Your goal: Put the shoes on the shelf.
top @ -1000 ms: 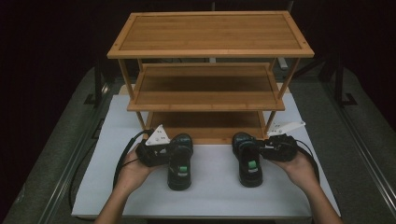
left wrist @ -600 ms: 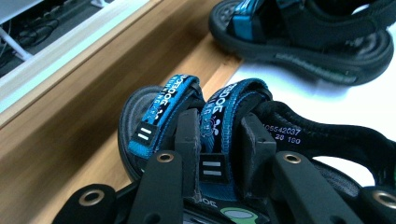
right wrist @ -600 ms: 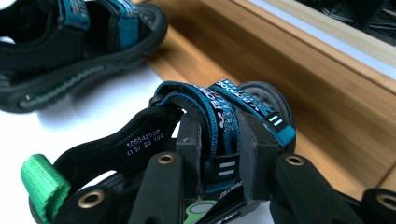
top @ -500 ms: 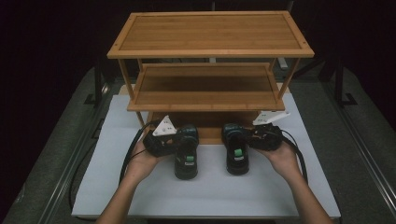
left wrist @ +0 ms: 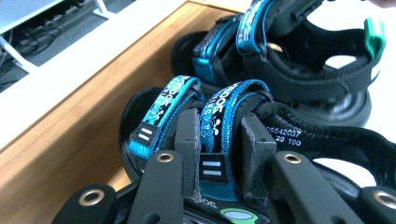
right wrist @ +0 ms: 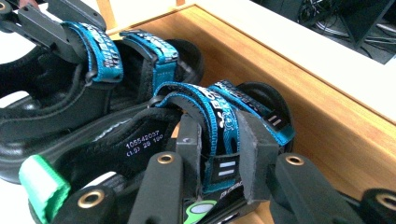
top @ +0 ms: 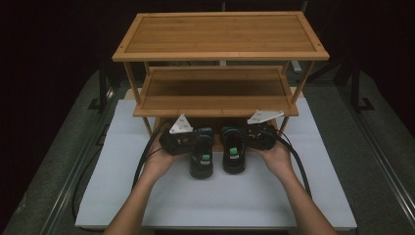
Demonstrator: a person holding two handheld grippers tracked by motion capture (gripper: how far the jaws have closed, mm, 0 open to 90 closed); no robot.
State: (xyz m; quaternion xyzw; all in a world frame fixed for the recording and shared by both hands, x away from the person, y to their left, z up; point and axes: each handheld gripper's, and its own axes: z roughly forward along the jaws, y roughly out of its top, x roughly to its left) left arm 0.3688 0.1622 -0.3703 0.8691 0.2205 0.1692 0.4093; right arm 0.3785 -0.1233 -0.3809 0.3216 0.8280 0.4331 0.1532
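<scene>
Left gripper (top: 188, 142) is clamped on the blue woven strap of the left sandal (top: 201, 157); in the left gripper view its two flat black pads pinch the strap (left wrist: 215, 126) from both sides. Right gripper (top: 249, 138) grips the matching strap (right wrist: 223, 123) of the right sandal (top: 234, 154) the same way.

Sandals: black moulded soles, padded black heel straps, blue webbing bands with white lettering. Each has a small green tab at the heel (right wrist: 39, 186). Printed white numerals on the inside of a black strap.

Position: the pair sits side by side, close together, on the white surface (top: 122, 196), toes pointing into the bottom tier of the shelf rack (top: 220, 36) and resting on its front edge, heels out toward the person.

Rack: three tiers of bamboo-coloured wood, fine straight grain, rectangular trays with raised rims, slim square posts. Upper two tiers bare.

Each gripper carries a grey three-cornered plate on top (top: 180, 125); black cables loop back along the person's forearms. The surface is smooth, matte, with rounded corners, on a dark grey table.
</scene>
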